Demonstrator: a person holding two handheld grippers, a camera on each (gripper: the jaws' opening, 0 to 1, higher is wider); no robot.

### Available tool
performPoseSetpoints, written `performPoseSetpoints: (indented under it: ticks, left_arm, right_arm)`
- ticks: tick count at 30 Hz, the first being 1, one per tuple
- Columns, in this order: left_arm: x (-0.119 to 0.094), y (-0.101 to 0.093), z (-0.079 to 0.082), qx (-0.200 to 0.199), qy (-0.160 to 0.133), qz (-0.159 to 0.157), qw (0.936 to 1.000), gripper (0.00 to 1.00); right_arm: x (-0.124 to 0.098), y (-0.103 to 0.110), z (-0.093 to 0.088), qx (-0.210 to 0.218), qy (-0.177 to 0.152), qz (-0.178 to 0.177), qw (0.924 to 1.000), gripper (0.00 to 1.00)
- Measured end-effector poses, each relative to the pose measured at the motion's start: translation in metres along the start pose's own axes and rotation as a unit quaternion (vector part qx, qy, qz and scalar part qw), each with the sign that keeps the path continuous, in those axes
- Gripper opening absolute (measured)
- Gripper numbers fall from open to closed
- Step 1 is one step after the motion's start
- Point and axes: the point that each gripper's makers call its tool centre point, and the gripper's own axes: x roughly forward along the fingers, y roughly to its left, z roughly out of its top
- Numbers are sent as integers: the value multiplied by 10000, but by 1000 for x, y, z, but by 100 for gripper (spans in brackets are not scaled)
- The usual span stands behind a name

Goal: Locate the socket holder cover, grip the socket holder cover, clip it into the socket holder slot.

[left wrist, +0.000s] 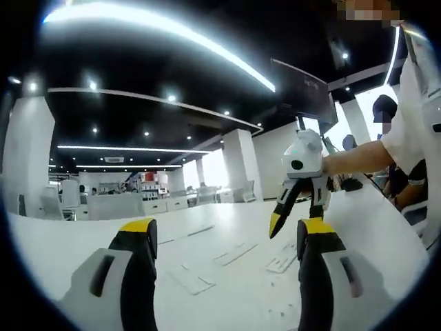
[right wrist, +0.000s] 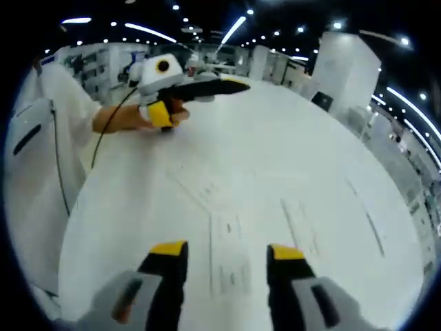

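Several flat white socket holder parts lie on the white table, faint against it. In the left gripper view one strip [left wrist: 234, 253] lies ahead between my jaws and another [left wrist: 193, 281] lies nearer. In the right gripper view a long piece [right wrist: 227, 265] lies just beyond my jaws; I cannot tell which piece is the cover. My left gripper [left wrist: 227, 227] is open, holds nothing and hangs above the table. My right gripper [right wrist: 227, 252] is also open with nothing between its jaws. It appears in the left gripper view [left wrist: 295, 221], held by a hand. The left gripper [right wrist: 231, 86] hovers over the far side of the table.
The white table [right wrist: 289, 138] is wide, and more thin strips [right wrist: 300, 217] lie to the right. A person in a white shirt [right wrist: 41, 152] stands at its left edge. Desks, chairs [left wrist: 69, 196] and pillars stand beyond it.
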Motion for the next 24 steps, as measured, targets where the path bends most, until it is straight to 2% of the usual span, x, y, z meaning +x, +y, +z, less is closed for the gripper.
performPoseSetpoints:
  ticks: [4,10,14,20,24]
  left_arm:
    - [1,-1,-1,41,21,-17,10000,83]
    - [0,2,-3,110,74,56,9999,83]
    - [1,1,-6,132,126,39,9998,83]
    - [1,1,-6,147,113,30,9998,83]
    - [1,0,-5,153,86,16,9998,83]
  right_arm:
    - [6,0,-6,-221,457,157,9986,44]
    - [13,-3,-8,-349,977,424,9937,40]
    - [17,-4,-5,-439,1164,541,9908,40]
    - [20,-1,-12,-569,1578,742,9830,36]
    - [21,0,-13,-581,1699,785,9806,35]
